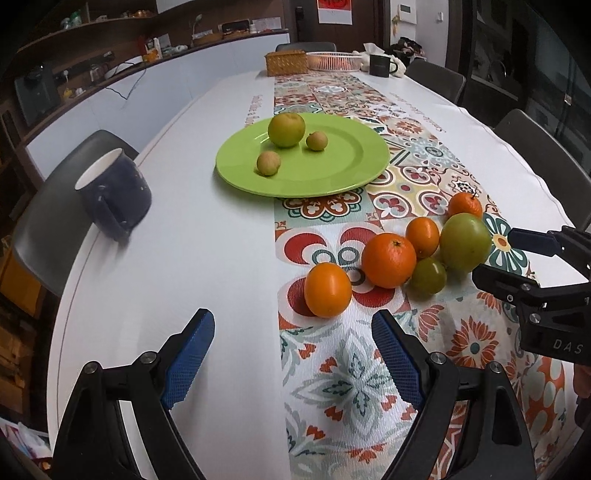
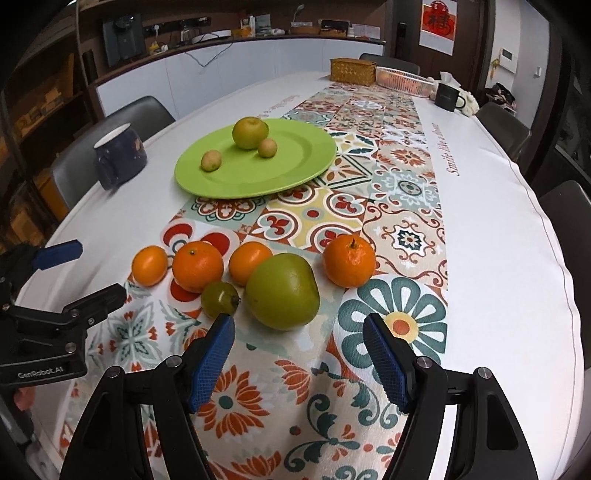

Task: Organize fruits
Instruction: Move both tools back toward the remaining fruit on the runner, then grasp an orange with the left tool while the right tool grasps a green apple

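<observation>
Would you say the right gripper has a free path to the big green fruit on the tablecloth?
Probably yes: the right gripper is open and empty, and the big green fruit lies just ahead of its fingertips. A small green fruit crowds one side.

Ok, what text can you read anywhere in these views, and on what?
"DAS": body of the right tool.
"GenRobot.AI": body of the left tool.
"Smile" starts the script on the tablecloth; the rest is blurred.
Red wall poster: one character, unreadable.

Both wrist views tilt down close over the table [image 1: 207,258], facing 12 o'clock; shared: green plate [image 1: 332,173], loose fruit cluster [image 2: 258,277].
</observation>
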A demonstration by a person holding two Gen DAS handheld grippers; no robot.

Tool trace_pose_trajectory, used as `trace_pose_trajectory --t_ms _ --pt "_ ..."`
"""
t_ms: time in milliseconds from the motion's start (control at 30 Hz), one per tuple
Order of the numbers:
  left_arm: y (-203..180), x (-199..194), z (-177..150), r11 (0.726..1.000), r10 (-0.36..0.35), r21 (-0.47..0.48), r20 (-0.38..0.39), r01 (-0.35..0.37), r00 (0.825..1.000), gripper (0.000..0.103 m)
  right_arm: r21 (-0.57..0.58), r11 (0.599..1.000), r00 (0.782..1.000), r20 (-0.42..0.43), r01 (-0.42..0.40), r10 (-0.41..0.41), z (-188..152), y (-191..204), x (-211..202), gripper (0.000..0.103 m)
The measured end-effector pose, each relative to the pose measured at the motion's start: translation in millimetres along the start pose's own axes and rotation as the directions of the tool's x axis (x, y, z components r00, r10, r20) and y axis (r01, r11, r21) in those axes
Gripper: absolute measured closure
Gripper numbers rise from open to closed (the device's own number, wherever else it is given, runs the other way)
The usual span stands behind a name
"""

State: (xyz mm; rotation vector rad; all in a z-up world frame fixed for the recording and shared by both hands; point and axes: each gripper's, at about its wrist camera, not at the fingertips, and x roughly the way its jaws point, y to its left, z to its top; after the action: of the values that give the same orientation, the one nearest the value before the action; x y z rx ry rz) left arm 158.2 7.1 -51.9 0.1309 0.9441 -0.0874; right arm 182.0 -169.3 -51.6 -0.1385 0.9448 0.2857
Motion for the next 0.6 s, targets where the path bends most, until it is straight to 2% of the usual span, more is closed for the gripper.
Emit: trace_pose_trajectory --t_ms 267,467,600 --pt "-1 16 10 1.0 -0.009 0.001 -0.011 0.009 1.0 0.016 -0.034 0.999 1.0 -0.014 -0.008 0.007 6 3 11 0.035" --pt "-3 27 14 1.0 -0.021 -0.002 -0.031 0.021 0.999 0.023 -0.024 1.0 0.999 -0.026 -0.02 0.019 11 2 19 0.038" --pt "-4 34 14 0.999 -0.038 -0.014 -0.048 0.037 0.998 0.031 -0.012 1.0 0.999 -0.035 -0.026 0.026 13 1 26 0.038"
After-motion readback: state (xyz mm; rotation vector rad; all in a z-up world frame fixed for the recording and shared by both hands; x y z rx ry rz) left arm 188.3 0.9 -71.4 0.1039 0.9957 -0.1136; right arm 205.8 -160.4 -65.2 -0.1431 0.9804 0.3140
